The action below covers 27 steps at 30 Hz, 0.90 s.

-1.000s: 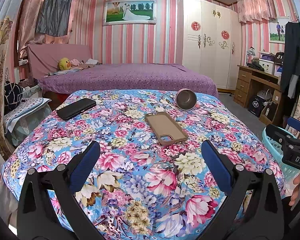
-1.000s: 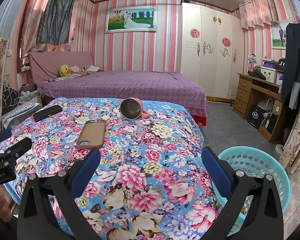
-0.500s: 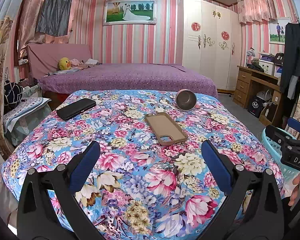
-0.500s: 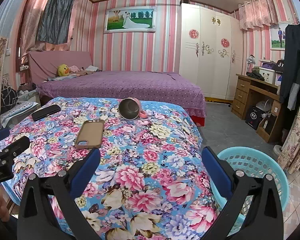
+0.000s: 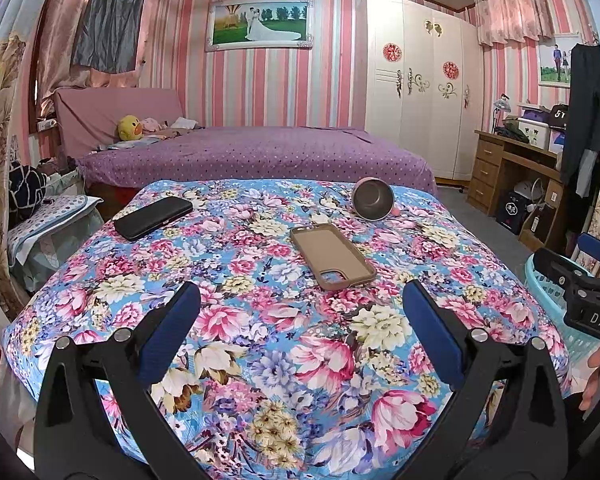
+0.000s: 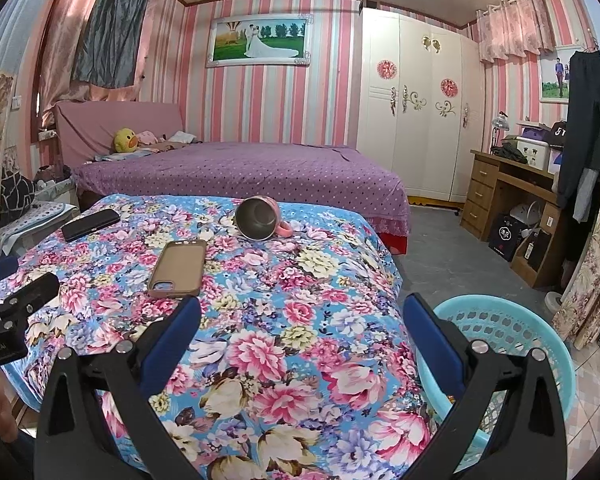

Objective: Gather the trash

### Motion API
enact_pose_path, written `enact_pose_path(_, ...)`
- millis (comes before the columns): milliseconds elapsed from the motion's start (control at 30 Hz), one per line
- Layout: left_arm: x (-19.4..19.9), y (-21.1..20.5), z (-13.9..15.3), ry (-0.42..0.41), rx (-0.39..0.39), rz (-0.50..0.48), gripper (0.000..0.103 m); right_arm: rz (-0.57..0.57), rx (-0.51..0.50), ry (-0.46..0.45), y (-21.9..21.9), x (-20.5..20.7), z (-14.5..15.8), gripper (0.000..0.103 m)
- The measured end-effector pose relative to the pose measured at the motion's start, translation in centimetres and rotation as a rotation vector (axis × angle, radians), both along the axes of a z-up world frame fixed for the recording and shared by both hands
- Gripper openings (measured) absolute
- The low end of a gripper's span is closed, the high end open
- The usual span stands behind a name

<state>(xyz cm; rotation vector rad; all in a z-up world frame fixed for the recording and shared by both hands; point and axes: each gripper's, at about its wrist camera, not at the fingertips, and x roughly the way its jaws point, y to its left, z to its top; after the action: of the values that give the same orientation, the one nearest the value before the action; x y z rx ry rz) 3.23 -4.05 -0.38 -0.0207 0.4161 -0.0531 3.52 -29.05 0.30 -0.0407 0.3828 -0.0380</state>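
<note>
Floral fabric, blue with pink, cream and purple blooms, covers the rounded table (image 5: 228,320) that fills both wrist views. Three things lie on it, well apart from one another: a flat black rectangular phone (image 5: 153,217) toward the far left edge, a tan rubbery phone case (image 5: 332,255) lying open side up near the middle with its camera cut-out toward the cameras, and a pink mug with a dull metal lining (image 6: 260,219) tipped on its side at the far edge, mouth facing the cameras and handle to the right.

Both grippers hover above the near edge of the cloth. The left gripper (image 5: 300,336) has its blue padded fingers (image 5: 168,334) spread wide with nothing between them; the right gripper (image 6: 300,340) is likewise spread and empty, its fingers (image 6: 432,344) over the table's right corner.

Beside that corner, on the tiled floor, stands a round turquoise plastic basket with perforated walls (image 6: 512,328), its rim partly hidden behind the right gripper. A purple dotted bedspread (image 5: 256,152) lies beyond the table.
</note>
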Motion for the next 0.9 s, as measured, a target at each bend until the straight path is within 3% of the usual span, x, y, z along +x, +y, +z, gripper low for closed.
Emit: enact_pose_path(900, -0.04, -0.15, 0.30, -0.005, -0.001, 0.003, 0.098, -0.010, -0.004, -0.001, 0.12, 0.16, -0.19, 0.099)
